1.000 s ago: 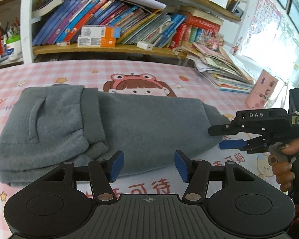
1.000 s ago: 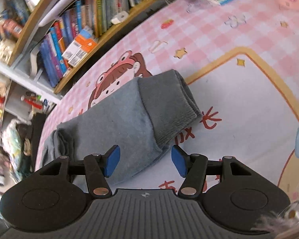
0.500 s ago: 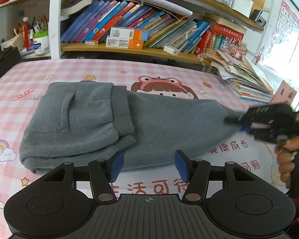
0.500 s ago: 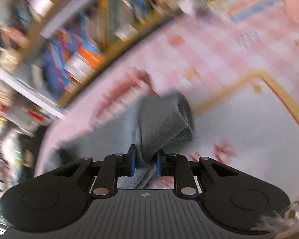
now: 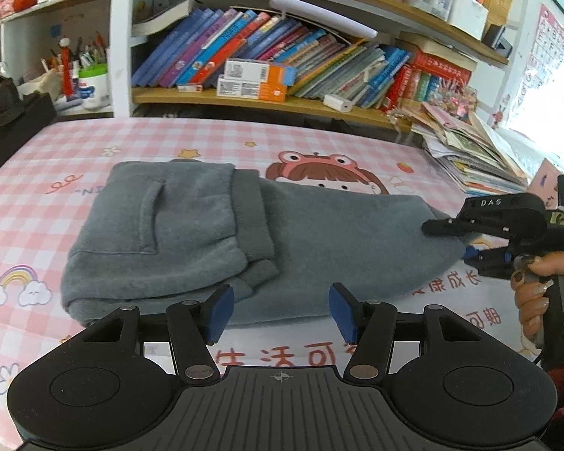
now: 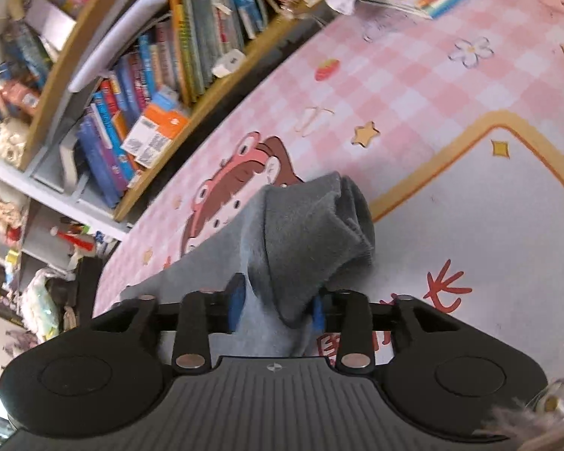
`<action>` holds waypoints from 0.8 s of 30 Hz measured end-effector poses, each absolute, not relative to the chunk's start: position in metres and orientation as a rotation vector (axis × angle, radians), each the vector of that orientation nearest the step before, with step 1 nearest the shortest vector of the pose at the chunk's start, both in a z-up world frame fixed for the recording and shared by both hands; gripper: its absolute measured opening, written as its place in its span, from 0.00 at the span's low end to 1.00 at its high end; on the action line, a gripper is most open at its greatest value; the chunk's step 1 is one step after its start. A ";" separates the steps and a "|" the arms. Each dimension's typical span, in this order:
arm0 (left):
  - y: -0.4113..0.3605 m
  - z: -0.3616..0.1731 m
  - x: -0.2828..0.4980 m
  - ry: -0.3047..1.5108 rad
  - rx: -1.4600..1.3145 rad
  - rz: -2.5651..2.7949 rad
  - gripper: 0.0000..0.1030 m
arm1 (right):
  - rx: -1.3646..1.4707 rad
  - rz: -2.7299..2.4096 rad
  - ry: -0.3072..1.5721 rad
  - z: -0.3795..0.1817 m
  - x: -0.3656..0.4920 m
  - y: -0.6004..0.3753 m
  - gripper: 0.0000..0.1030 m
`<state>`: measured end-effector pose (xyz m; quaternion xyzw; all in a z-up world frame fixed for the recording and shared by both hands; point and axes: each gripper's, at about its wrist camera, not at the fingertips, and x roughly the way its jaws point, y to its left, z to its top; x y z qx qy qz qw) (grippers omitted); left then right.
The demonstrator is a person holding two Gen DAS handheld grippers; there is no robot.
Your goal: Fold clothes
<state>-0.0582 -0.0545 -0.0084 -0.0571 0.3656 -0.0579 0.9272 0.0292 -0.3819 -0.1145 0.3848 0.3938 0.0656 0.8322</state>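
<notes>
Grey fleece trousers (image 5: 214, 240) lie folded lengthwise on a pink checked mat (image 5: 56, 158), waistband and pocket to the left, leg cuffs to the right. My left gripper (image 5: 280, 314) is open and empty just in front of the trousers' near edge. My right gripper (image 5: 458, 238) is shut on the cuff end at the right. In the right wrist view the ribbed cuff (image 6: 319, 233) bunches up between the blue pads of the right gripper (image 6: 278, 306).
A bookshelf (image 5: 267, 75) full of books runs along the far edge. A stack of magazines (image 5: 473, 154) lies at the back right. A pen cup (image 5: 92, 82) stands on the left shelf. The mat has a white printed area (image 6: 488, 233) to the right.
My right gripper closed on the trouser cuff and lifted it slightly. My left gripper has drawn back and turned a little to the right; it stays open.
</notes>
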 end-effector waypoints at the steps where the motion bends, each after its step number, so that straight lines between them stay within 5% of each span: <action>1: -0.053 -0.008 -0.059 0.746 -0.117 -0.112 0.55 | 0.818 0.130 0.842 -0.117 0.031 -0.381 0.34; 10: -0.046 -0.005 -0.062 0.733 -0.136 -0.076 0.55 | 0.835 0.110 0.864 -0.128 0.039 -0.381 0.19; 24: -0.072 -0.010 -0.049 0.742 -0.109 -0.194 0.55 | 0.872 -0.081 0.738 -0.114 0.000 -0.456 0.18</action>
